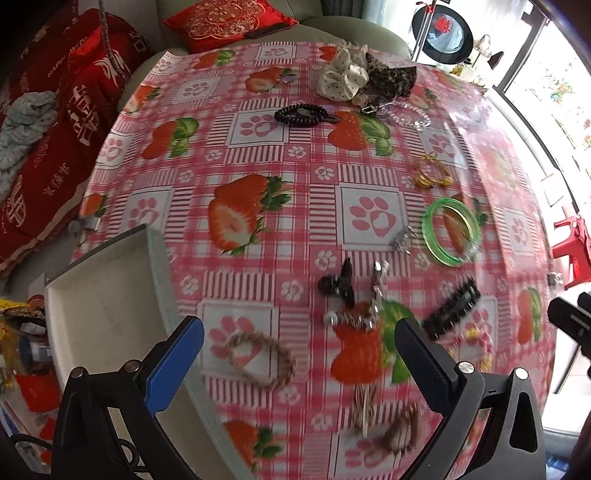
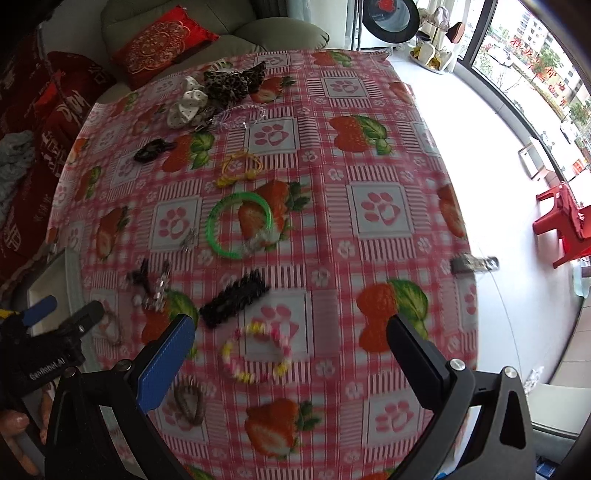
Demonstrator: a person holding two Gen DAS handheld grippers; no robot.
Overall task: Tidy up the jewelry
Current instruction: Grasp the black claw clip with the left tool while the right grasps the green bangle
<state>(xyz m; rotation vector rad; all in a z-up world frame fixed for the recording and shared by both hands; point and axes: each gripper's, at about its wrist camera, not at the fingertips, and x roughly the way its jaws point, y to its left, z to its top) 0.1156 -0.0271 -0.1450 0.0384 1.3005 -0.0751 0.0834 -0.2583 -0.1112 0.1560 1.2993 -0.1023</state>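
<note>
- My left hand-held gripper: jaws spread wide, nothing between them, held above the near left part of the counter.
- My right hand-held gripper: jaws equally wide, nothing held, held above the pink and yellow bead bracelet.
- Tray: white, shallow, at the counter's left edge, just beside my left blue finger.
- Braided rope bracelet: lies between my left fingers, apart from both.
- Second rope piece: nearer the camera, blurred.
- Black toothed hair clip: just beyond my left black finger.
- Small black clip and silver dangling piece: side by side at mid-counter.
- Green bangle: flat on the cloth, a small silver clip just left of it.
- Gold wire bracelet: beyond the bangle.
- Black coil hair tie, clear coil tie, white dotted scrunchie and leopard scrunchie: grouped at the far end.
- Right view only: a metal clamp on the counter's right edge, a bright tiled floor, a window with street outside; my left gripper shows at its lower left.
- Left view only: the full tray interior and the clutter below the counter's left edge.
- Counter: covered by a glossy pink checked cloth with strawberries and paw prints.
- Room: grey sofa with red embroidered cushion behind; red plastic stool at right.
</note>
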